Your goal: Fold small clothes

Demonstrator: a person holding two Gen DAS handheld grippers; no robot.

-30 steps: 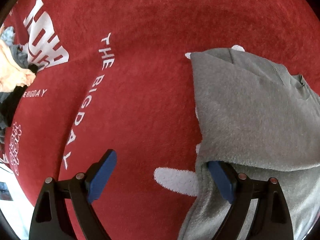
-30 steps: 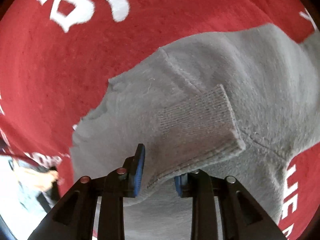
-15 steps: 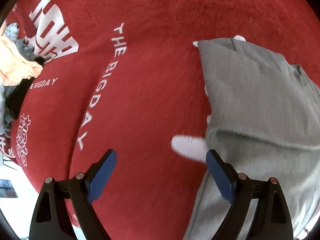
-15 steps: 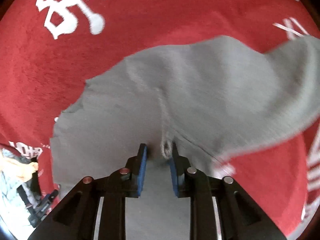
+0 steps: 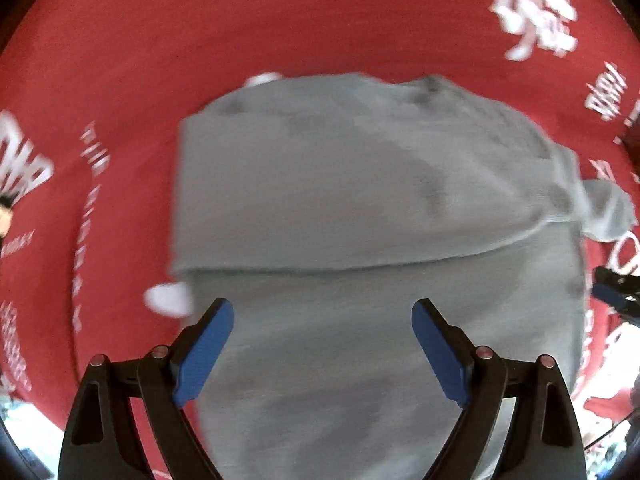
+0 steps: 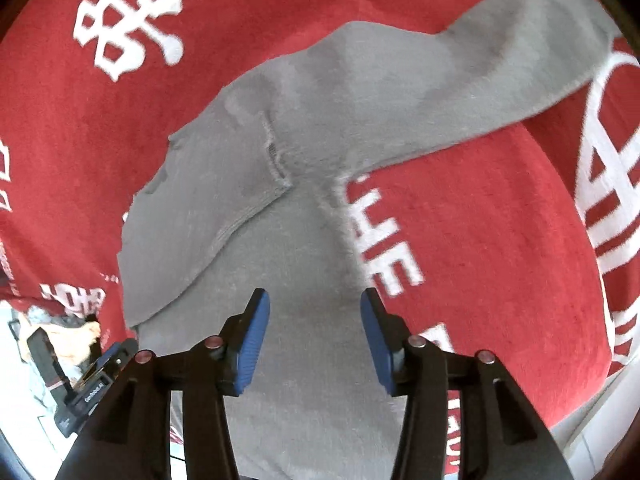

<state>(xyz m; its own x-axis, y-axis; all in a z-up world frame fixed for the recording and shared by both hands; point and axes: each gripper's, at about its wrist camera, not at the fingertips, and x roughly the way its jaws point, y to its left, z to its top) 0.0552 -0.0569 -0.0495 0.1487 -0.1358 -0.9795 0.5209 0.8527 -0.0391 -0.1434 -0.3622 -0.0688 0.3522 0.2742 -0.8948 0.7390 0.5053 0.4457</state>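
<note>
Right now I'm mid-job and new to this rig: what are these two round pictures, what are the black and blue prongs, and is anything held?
Each picture comes from a fisheye camera mounted on a hand-held tool, looking forward along its two prongs. The black arms with blue pads are its jaws. One view shows the left gripper, the other the right gripper. Both stand open and hold nothing. Below them lies a grey garment on a red cloth with white lettering. One sleeve stretches out to the side; another sleeve's ribbed cuff lies folded across the body. The left view is blurred.
</note>
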